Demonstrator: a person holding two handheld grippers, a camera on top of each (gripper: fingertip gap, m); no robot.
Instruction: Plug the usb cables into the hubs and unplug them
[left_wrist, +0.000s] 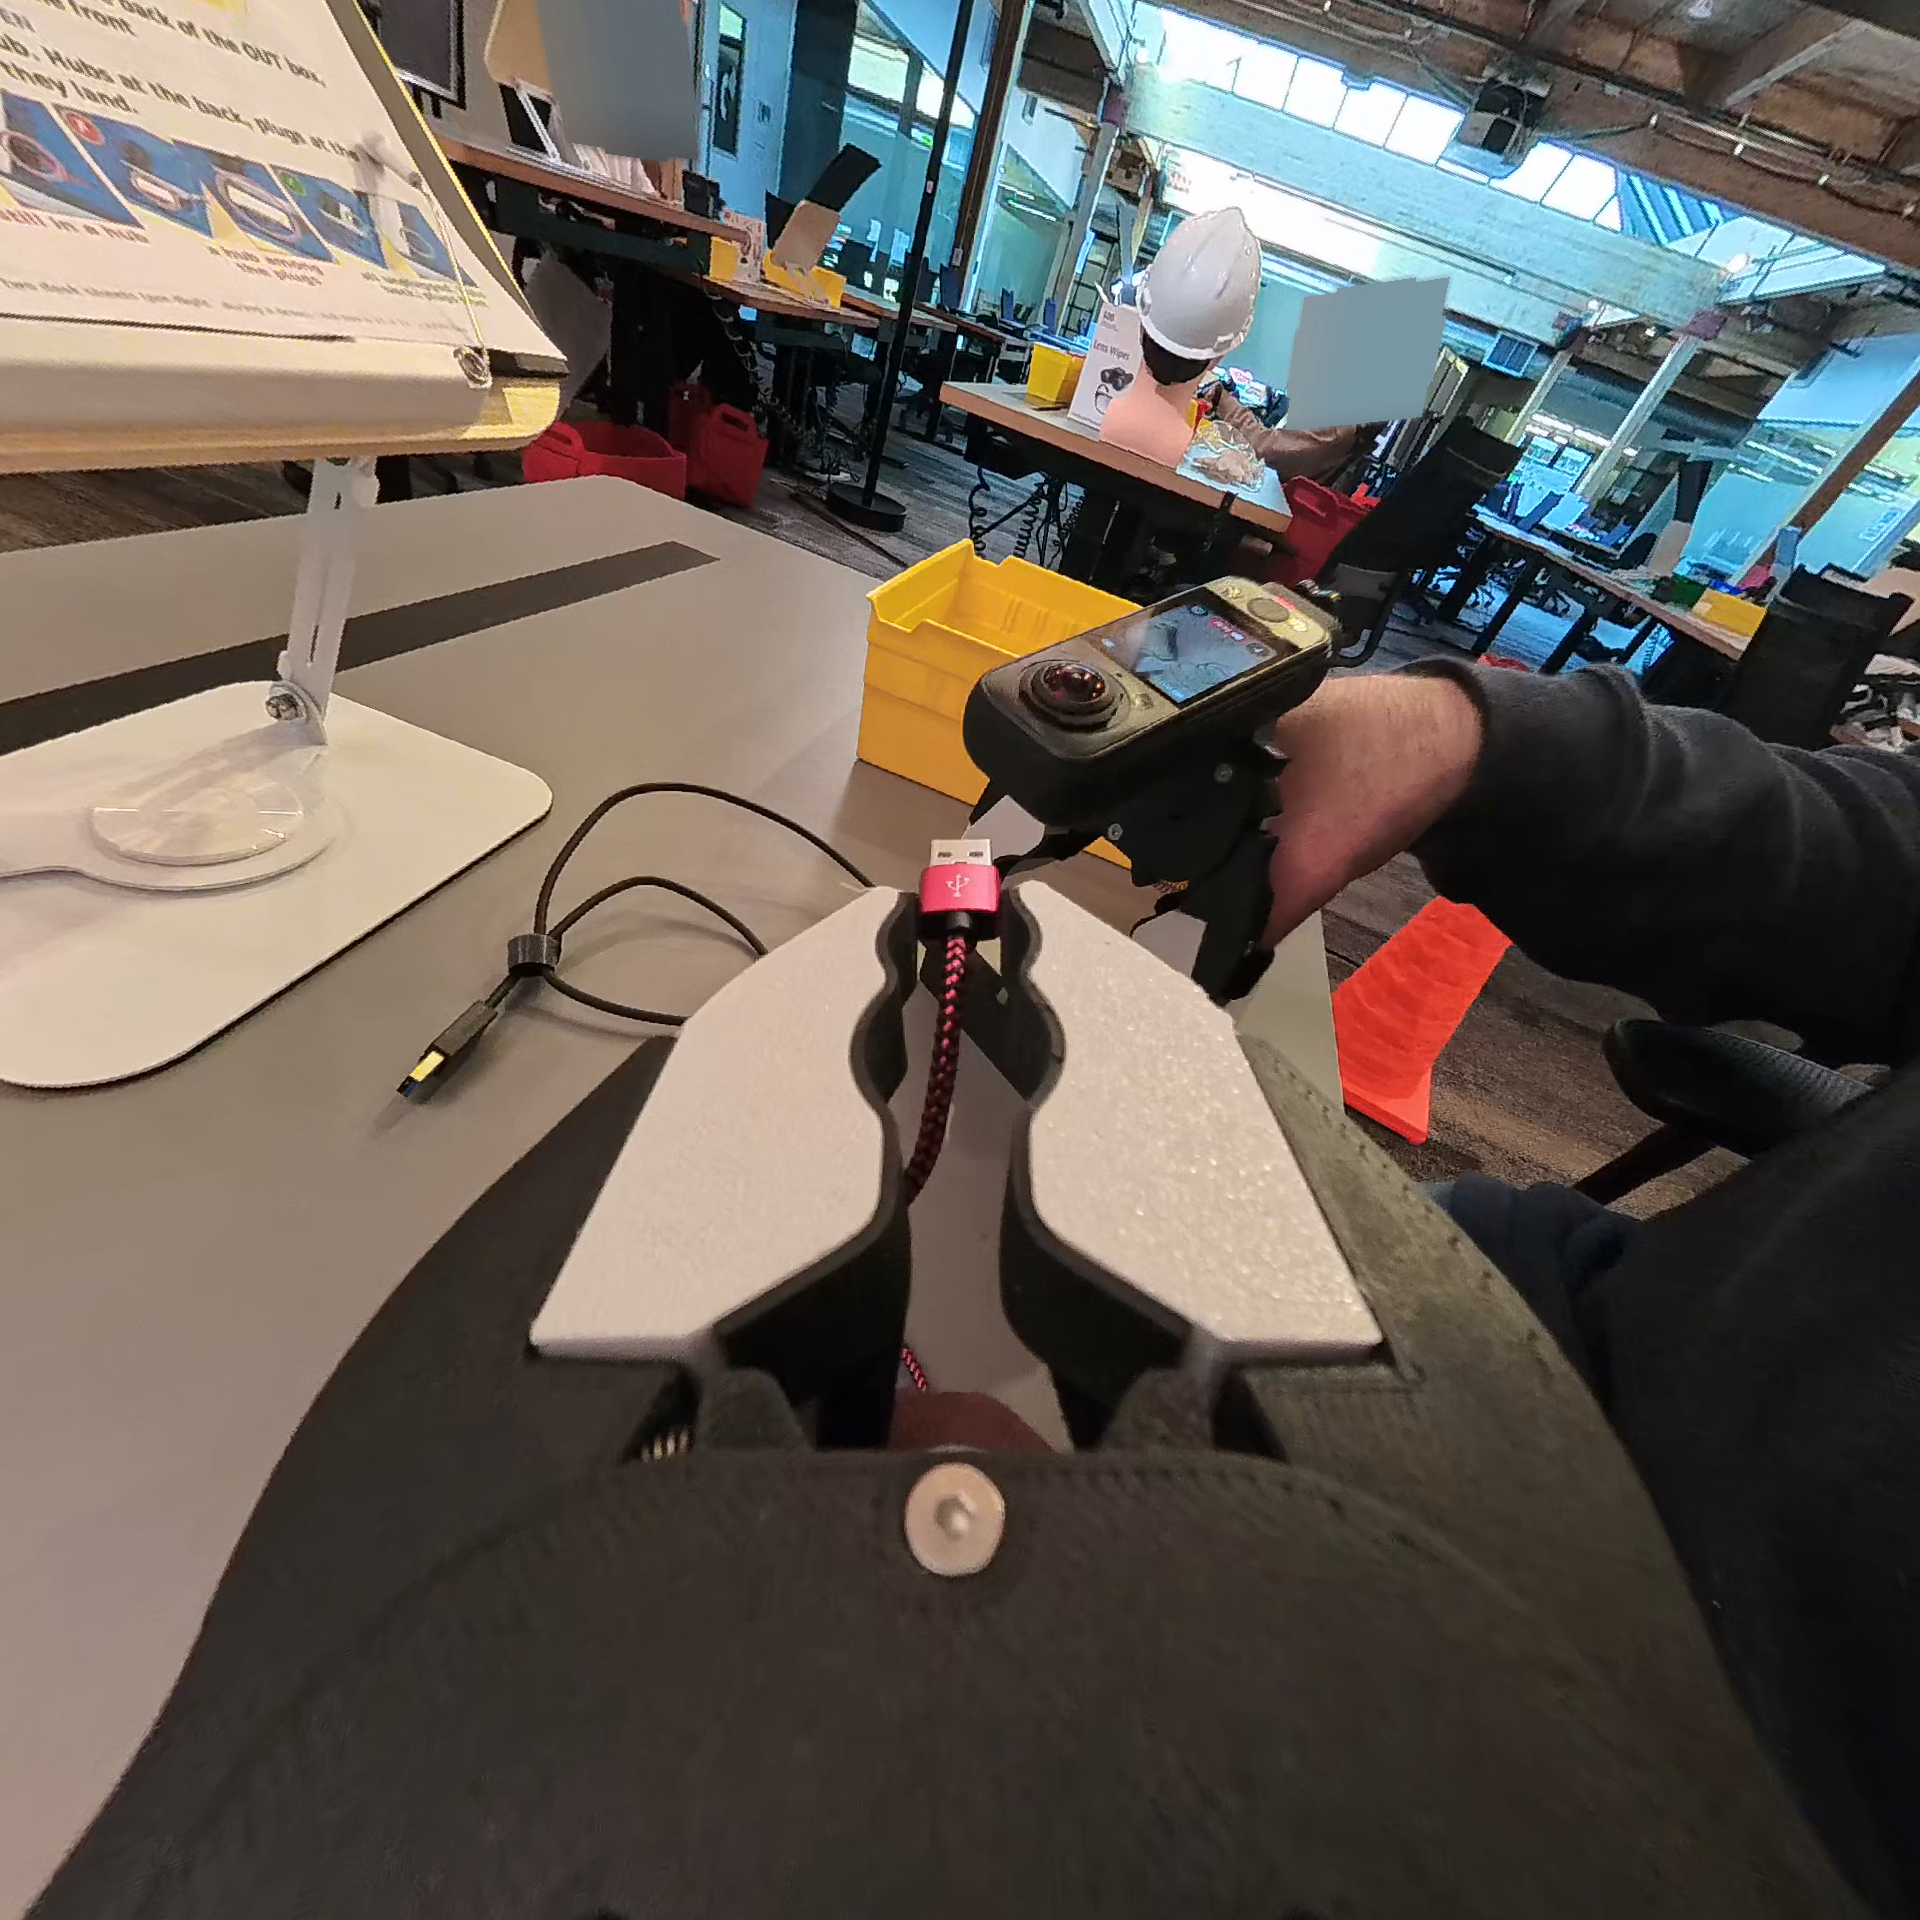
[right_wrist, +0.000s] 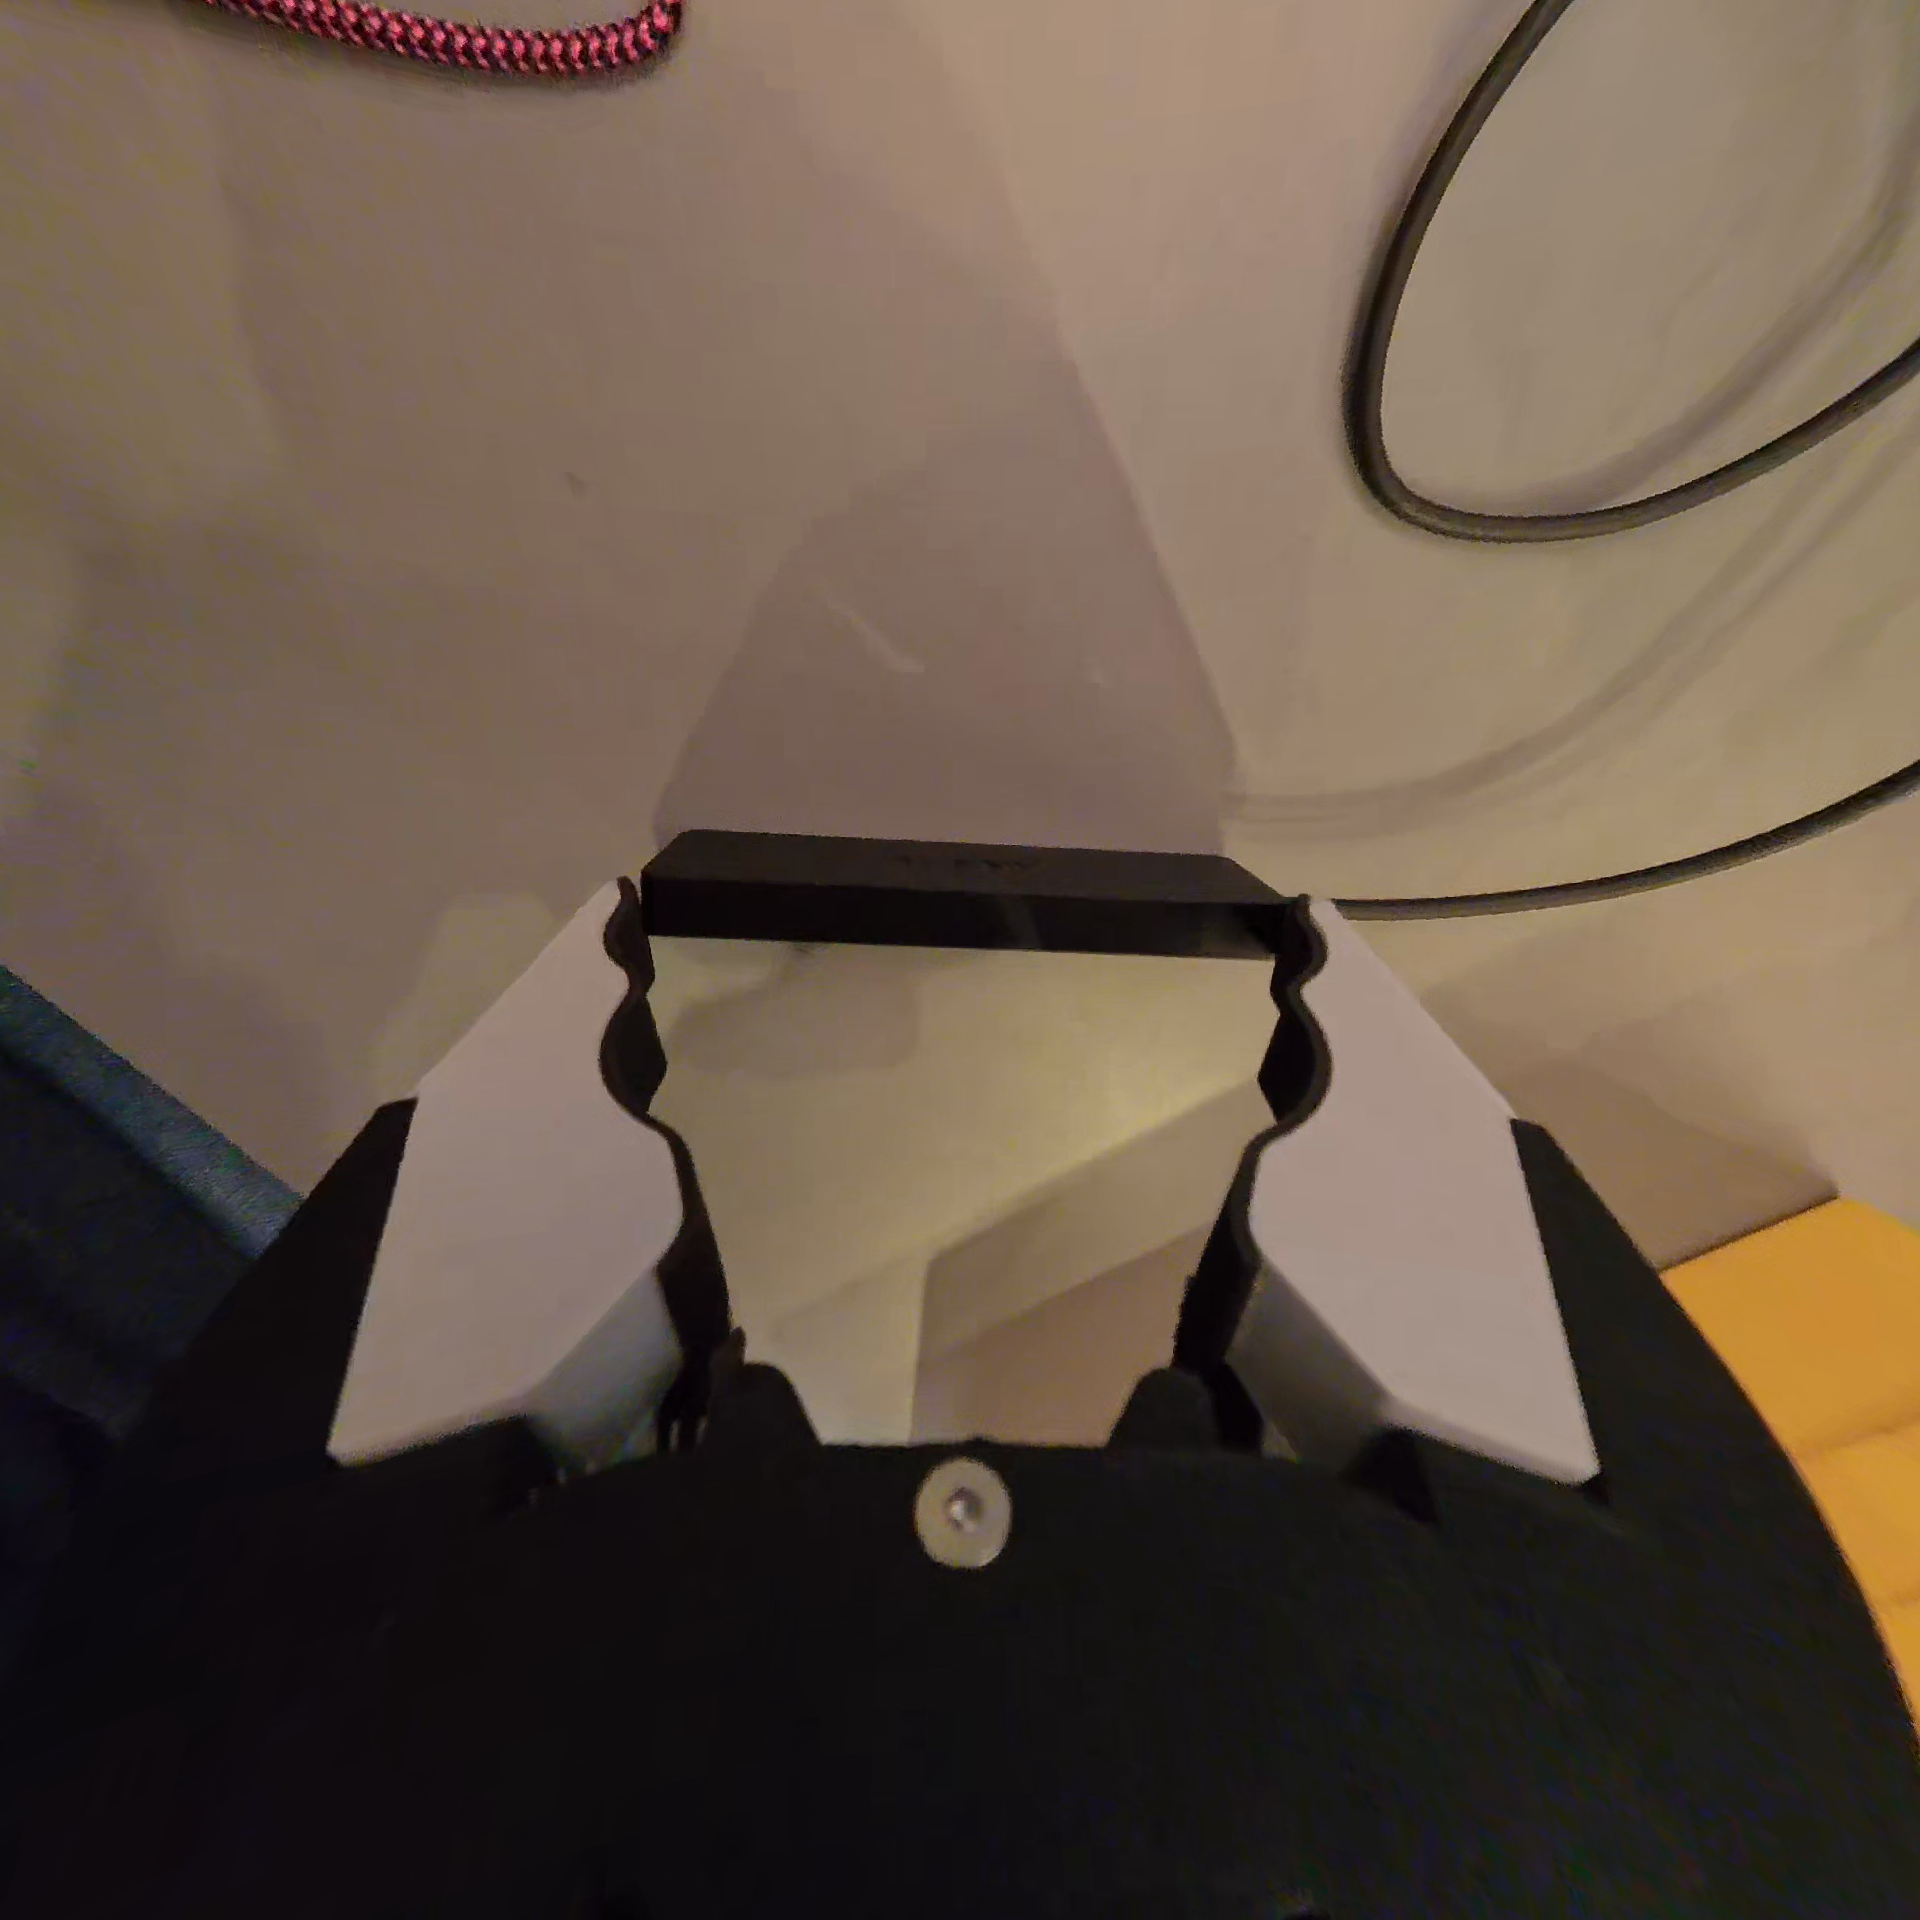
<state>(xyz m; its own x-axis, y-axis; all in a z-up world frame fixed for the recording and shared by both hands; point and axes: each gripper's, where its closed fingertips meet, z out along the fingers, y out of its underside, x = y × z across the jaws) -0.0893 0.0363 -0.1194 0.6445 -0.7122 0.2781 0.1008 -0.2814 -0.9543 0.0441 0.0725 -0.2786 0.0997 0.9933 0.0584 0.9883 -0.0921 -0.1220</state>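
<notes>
My left gripper (left_wrist: 958, 902) is shut on the pink usb plug (left_wrist: 957, 879), whose metal tip points forward; its pink-and-black braided cable (left_wrist: 938, 1049) runs back between the fingers. My right gripper (right_wrist: 961, 920) is shut on a flat black hub (right_wrist: 956, 894), held by its two ends above the grey table (right_wrist: 416, 468). The right gripper also shows in the left wrist view (left_wrist: 1049, 836), just right of the pink plug, held by a hand. The hub's black cable (right_wrist: 1475, 488) loops on the table; its plug (left_wrist: 449, 1049) lies on the table at left.
A white stand base (left_wrist: 312, 831) with an instruction board (left_wrist: 208, 208) stands at left. A yellow bin (left_wrist: 966, 665) stands behind the right gripper; its corner shows in the right wrist view (right_wrist: 1818, 1403). An orange cone (left_wrist: 1413, 997) is on the floor at right. The grippers' ends are close to 20 cm from one another.
</notes>
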